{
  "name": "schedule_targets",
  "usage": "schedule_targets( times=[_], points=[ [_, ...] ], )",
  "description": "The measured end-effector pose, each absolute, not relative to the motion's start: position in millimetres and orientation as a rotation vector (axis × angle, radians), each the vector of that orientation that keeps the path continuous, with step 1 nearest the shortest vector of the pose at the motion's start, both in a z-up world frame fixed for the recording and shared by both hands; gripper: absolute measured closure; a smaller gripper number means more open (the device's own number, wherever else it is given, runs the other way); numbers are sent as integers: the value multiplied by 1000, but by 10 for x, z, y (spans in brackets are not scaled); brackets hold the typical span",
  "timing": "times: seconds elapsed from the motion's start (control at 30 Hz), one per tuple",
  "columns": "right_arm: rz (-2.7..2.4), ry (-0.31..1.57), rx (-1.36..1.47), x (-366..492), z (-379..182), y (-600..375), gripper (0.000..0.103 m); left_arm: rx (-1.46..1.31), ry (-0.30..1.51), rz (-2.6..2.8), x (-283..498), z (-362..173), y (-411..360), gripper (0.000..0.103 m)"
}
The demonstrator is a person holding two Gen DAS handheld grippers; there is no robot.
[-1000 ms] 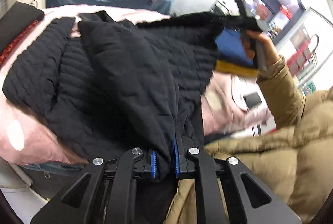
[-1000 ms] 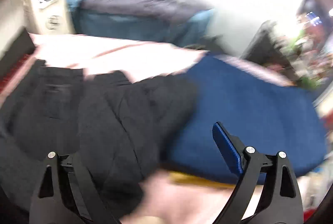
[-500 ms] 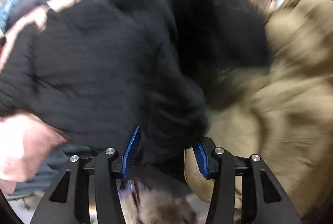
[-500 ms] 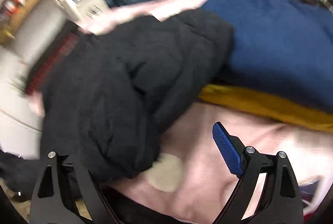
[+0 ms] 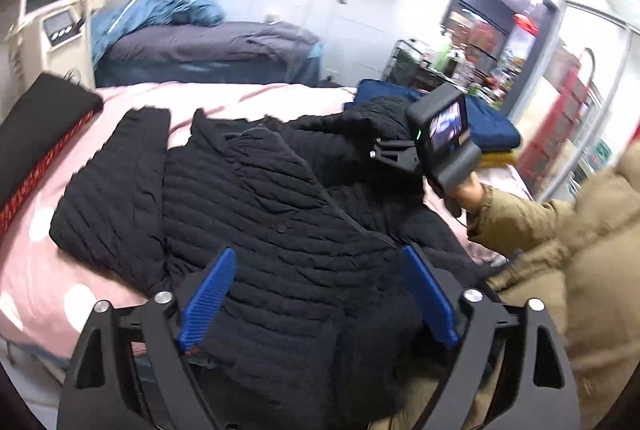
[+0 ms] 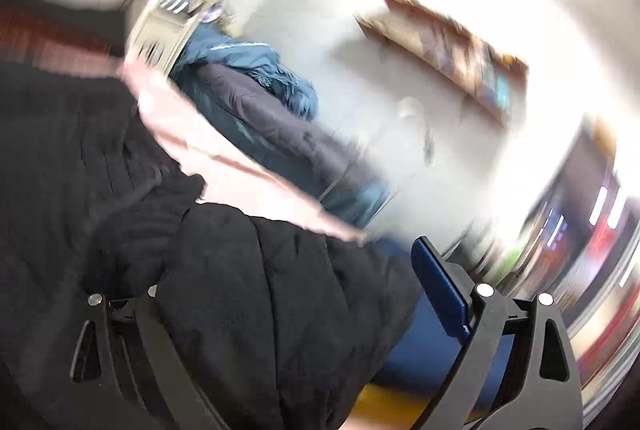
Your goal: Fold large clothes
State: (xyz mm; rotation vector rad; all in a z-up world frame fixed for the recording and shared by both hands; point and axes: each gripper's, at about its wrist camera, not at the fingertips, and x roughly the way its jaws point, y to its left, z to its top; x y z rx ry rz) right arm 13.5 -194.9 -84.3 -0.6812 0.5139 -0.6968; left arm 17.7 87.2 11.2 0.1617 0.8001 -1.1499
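Note:
A black quilted jacket (image 5: 280,214) lies spread on the pink bed (image 5: 224,94), one front panel folded across its middle. My left gripper (image 5: 316,298) is open and empty, its blue pads just above the jacket's near hem. My right gripper (image 5: 384,154) hovers over the jacket's far right part, by the collar. In the blurred right wrist view the jacket (image 6: 240,290) lies between my right gripper's (image 6: 288,294) wide-open jaws; the left fingertip is hidden by fabric.
Folded blue (image 5: 492,126) and yellow (image 5: 496,160) clothes are stacked at the bed's right corner. A black cushion (image 5: 36,134) lies at the left edge. A second bed (image 5: 200,46) with blue bedding stands behind. My tan coat sleeve (image 5: 520,222) is at right.
My left gripper has let go of the jacket's hem and opened wide. The jacket now lies flatter on the bed. My right gripper has swung toward the jacket's collar side.

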Motion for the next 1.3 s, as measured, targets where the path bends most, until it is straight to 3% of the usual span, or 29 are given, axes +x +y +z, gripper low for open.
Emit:
schedule_targets(
  times=[0.03, 0.17, 0.37, 0.47, 0.73, 0.93, 1.17, 1.3],
  points=[
    [-651, 523, -641, 140, -793, -1940, 12, 123, 800, -1144, 227, 83, 831, 19],
    [-93, 658, 5, 143, -371, -2456, 12, -28, 800, -1141, 459, 35, 805, 17],
    [139, 703, 228, 202, -269, -2928, 6, -226, 845, -1170, 867, -3, 464, 17],
    [203, 668, 307, 81, -162, -2978, 6, -146, 850, -1178, 904, 4, 76, 17],
    [214, 679, 199, -352, 124, -2360, 6, 17, 843, -1146, 688, -3, -367, 13],
    [71, 801, -64, -371, -196, -1822, 6, 173, 880, -953, 647, -314, -95, 12],
    [20, 832, -118, 359, -17, -1789, 6, 131, 916, -712, 1318, -551, 314, 12],
    [-66, 1061, -59, 1135, -363, -2051, 6, 109, 998, -604, 1909, -751, 243, 12]
  ],
)
